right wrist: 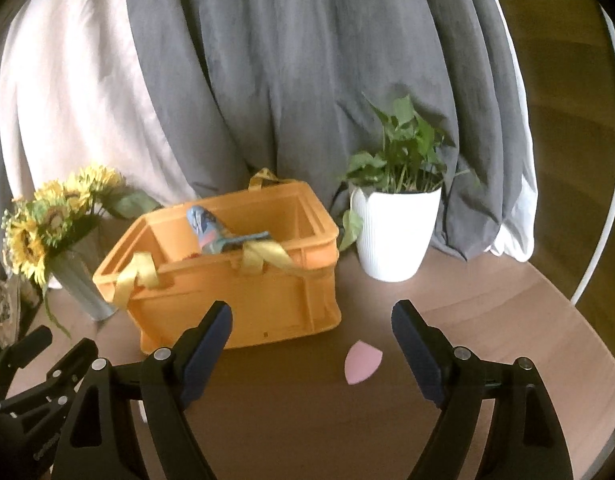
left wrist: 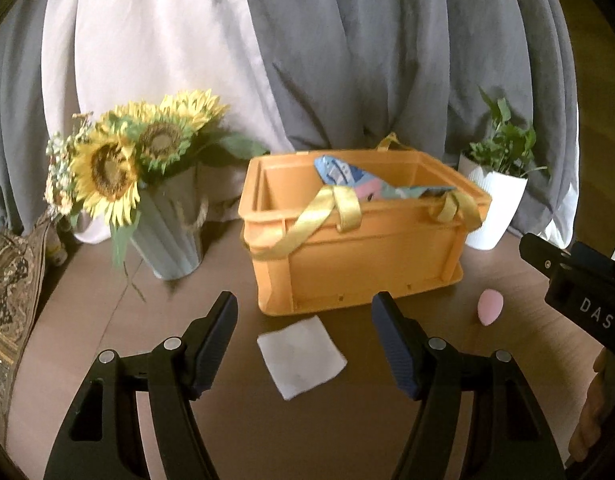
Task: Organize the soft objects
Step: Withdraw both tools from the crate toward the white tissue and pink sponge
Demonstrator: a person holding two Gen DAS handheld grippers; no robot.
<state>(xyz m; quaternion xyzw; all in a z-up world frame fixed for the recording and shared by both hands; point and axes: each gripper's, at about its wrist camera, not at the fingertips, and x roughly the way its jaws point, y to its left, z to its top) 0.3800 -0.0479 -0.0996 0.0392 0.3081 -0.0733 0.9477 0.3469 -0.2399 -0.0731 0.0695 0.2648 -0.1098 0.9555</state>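
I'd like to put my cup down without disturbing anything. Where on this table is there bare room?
The table is bare to the right of the orange crate, in front of the white plant pot. A smaller gap lies between the crate and the sunflower vase. Directly before the crate it is crowded: white cloth, pink sponge, and both open grippers.

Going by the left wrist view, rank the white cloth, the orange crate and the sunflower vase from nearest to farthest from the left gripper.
1. White cloth: flat on the table, just ahead of the left gripper, between its open fingers.
2. Orange crate: behind the cloth, slightly right.
3. Sunflower vase: back left, by the curtains.
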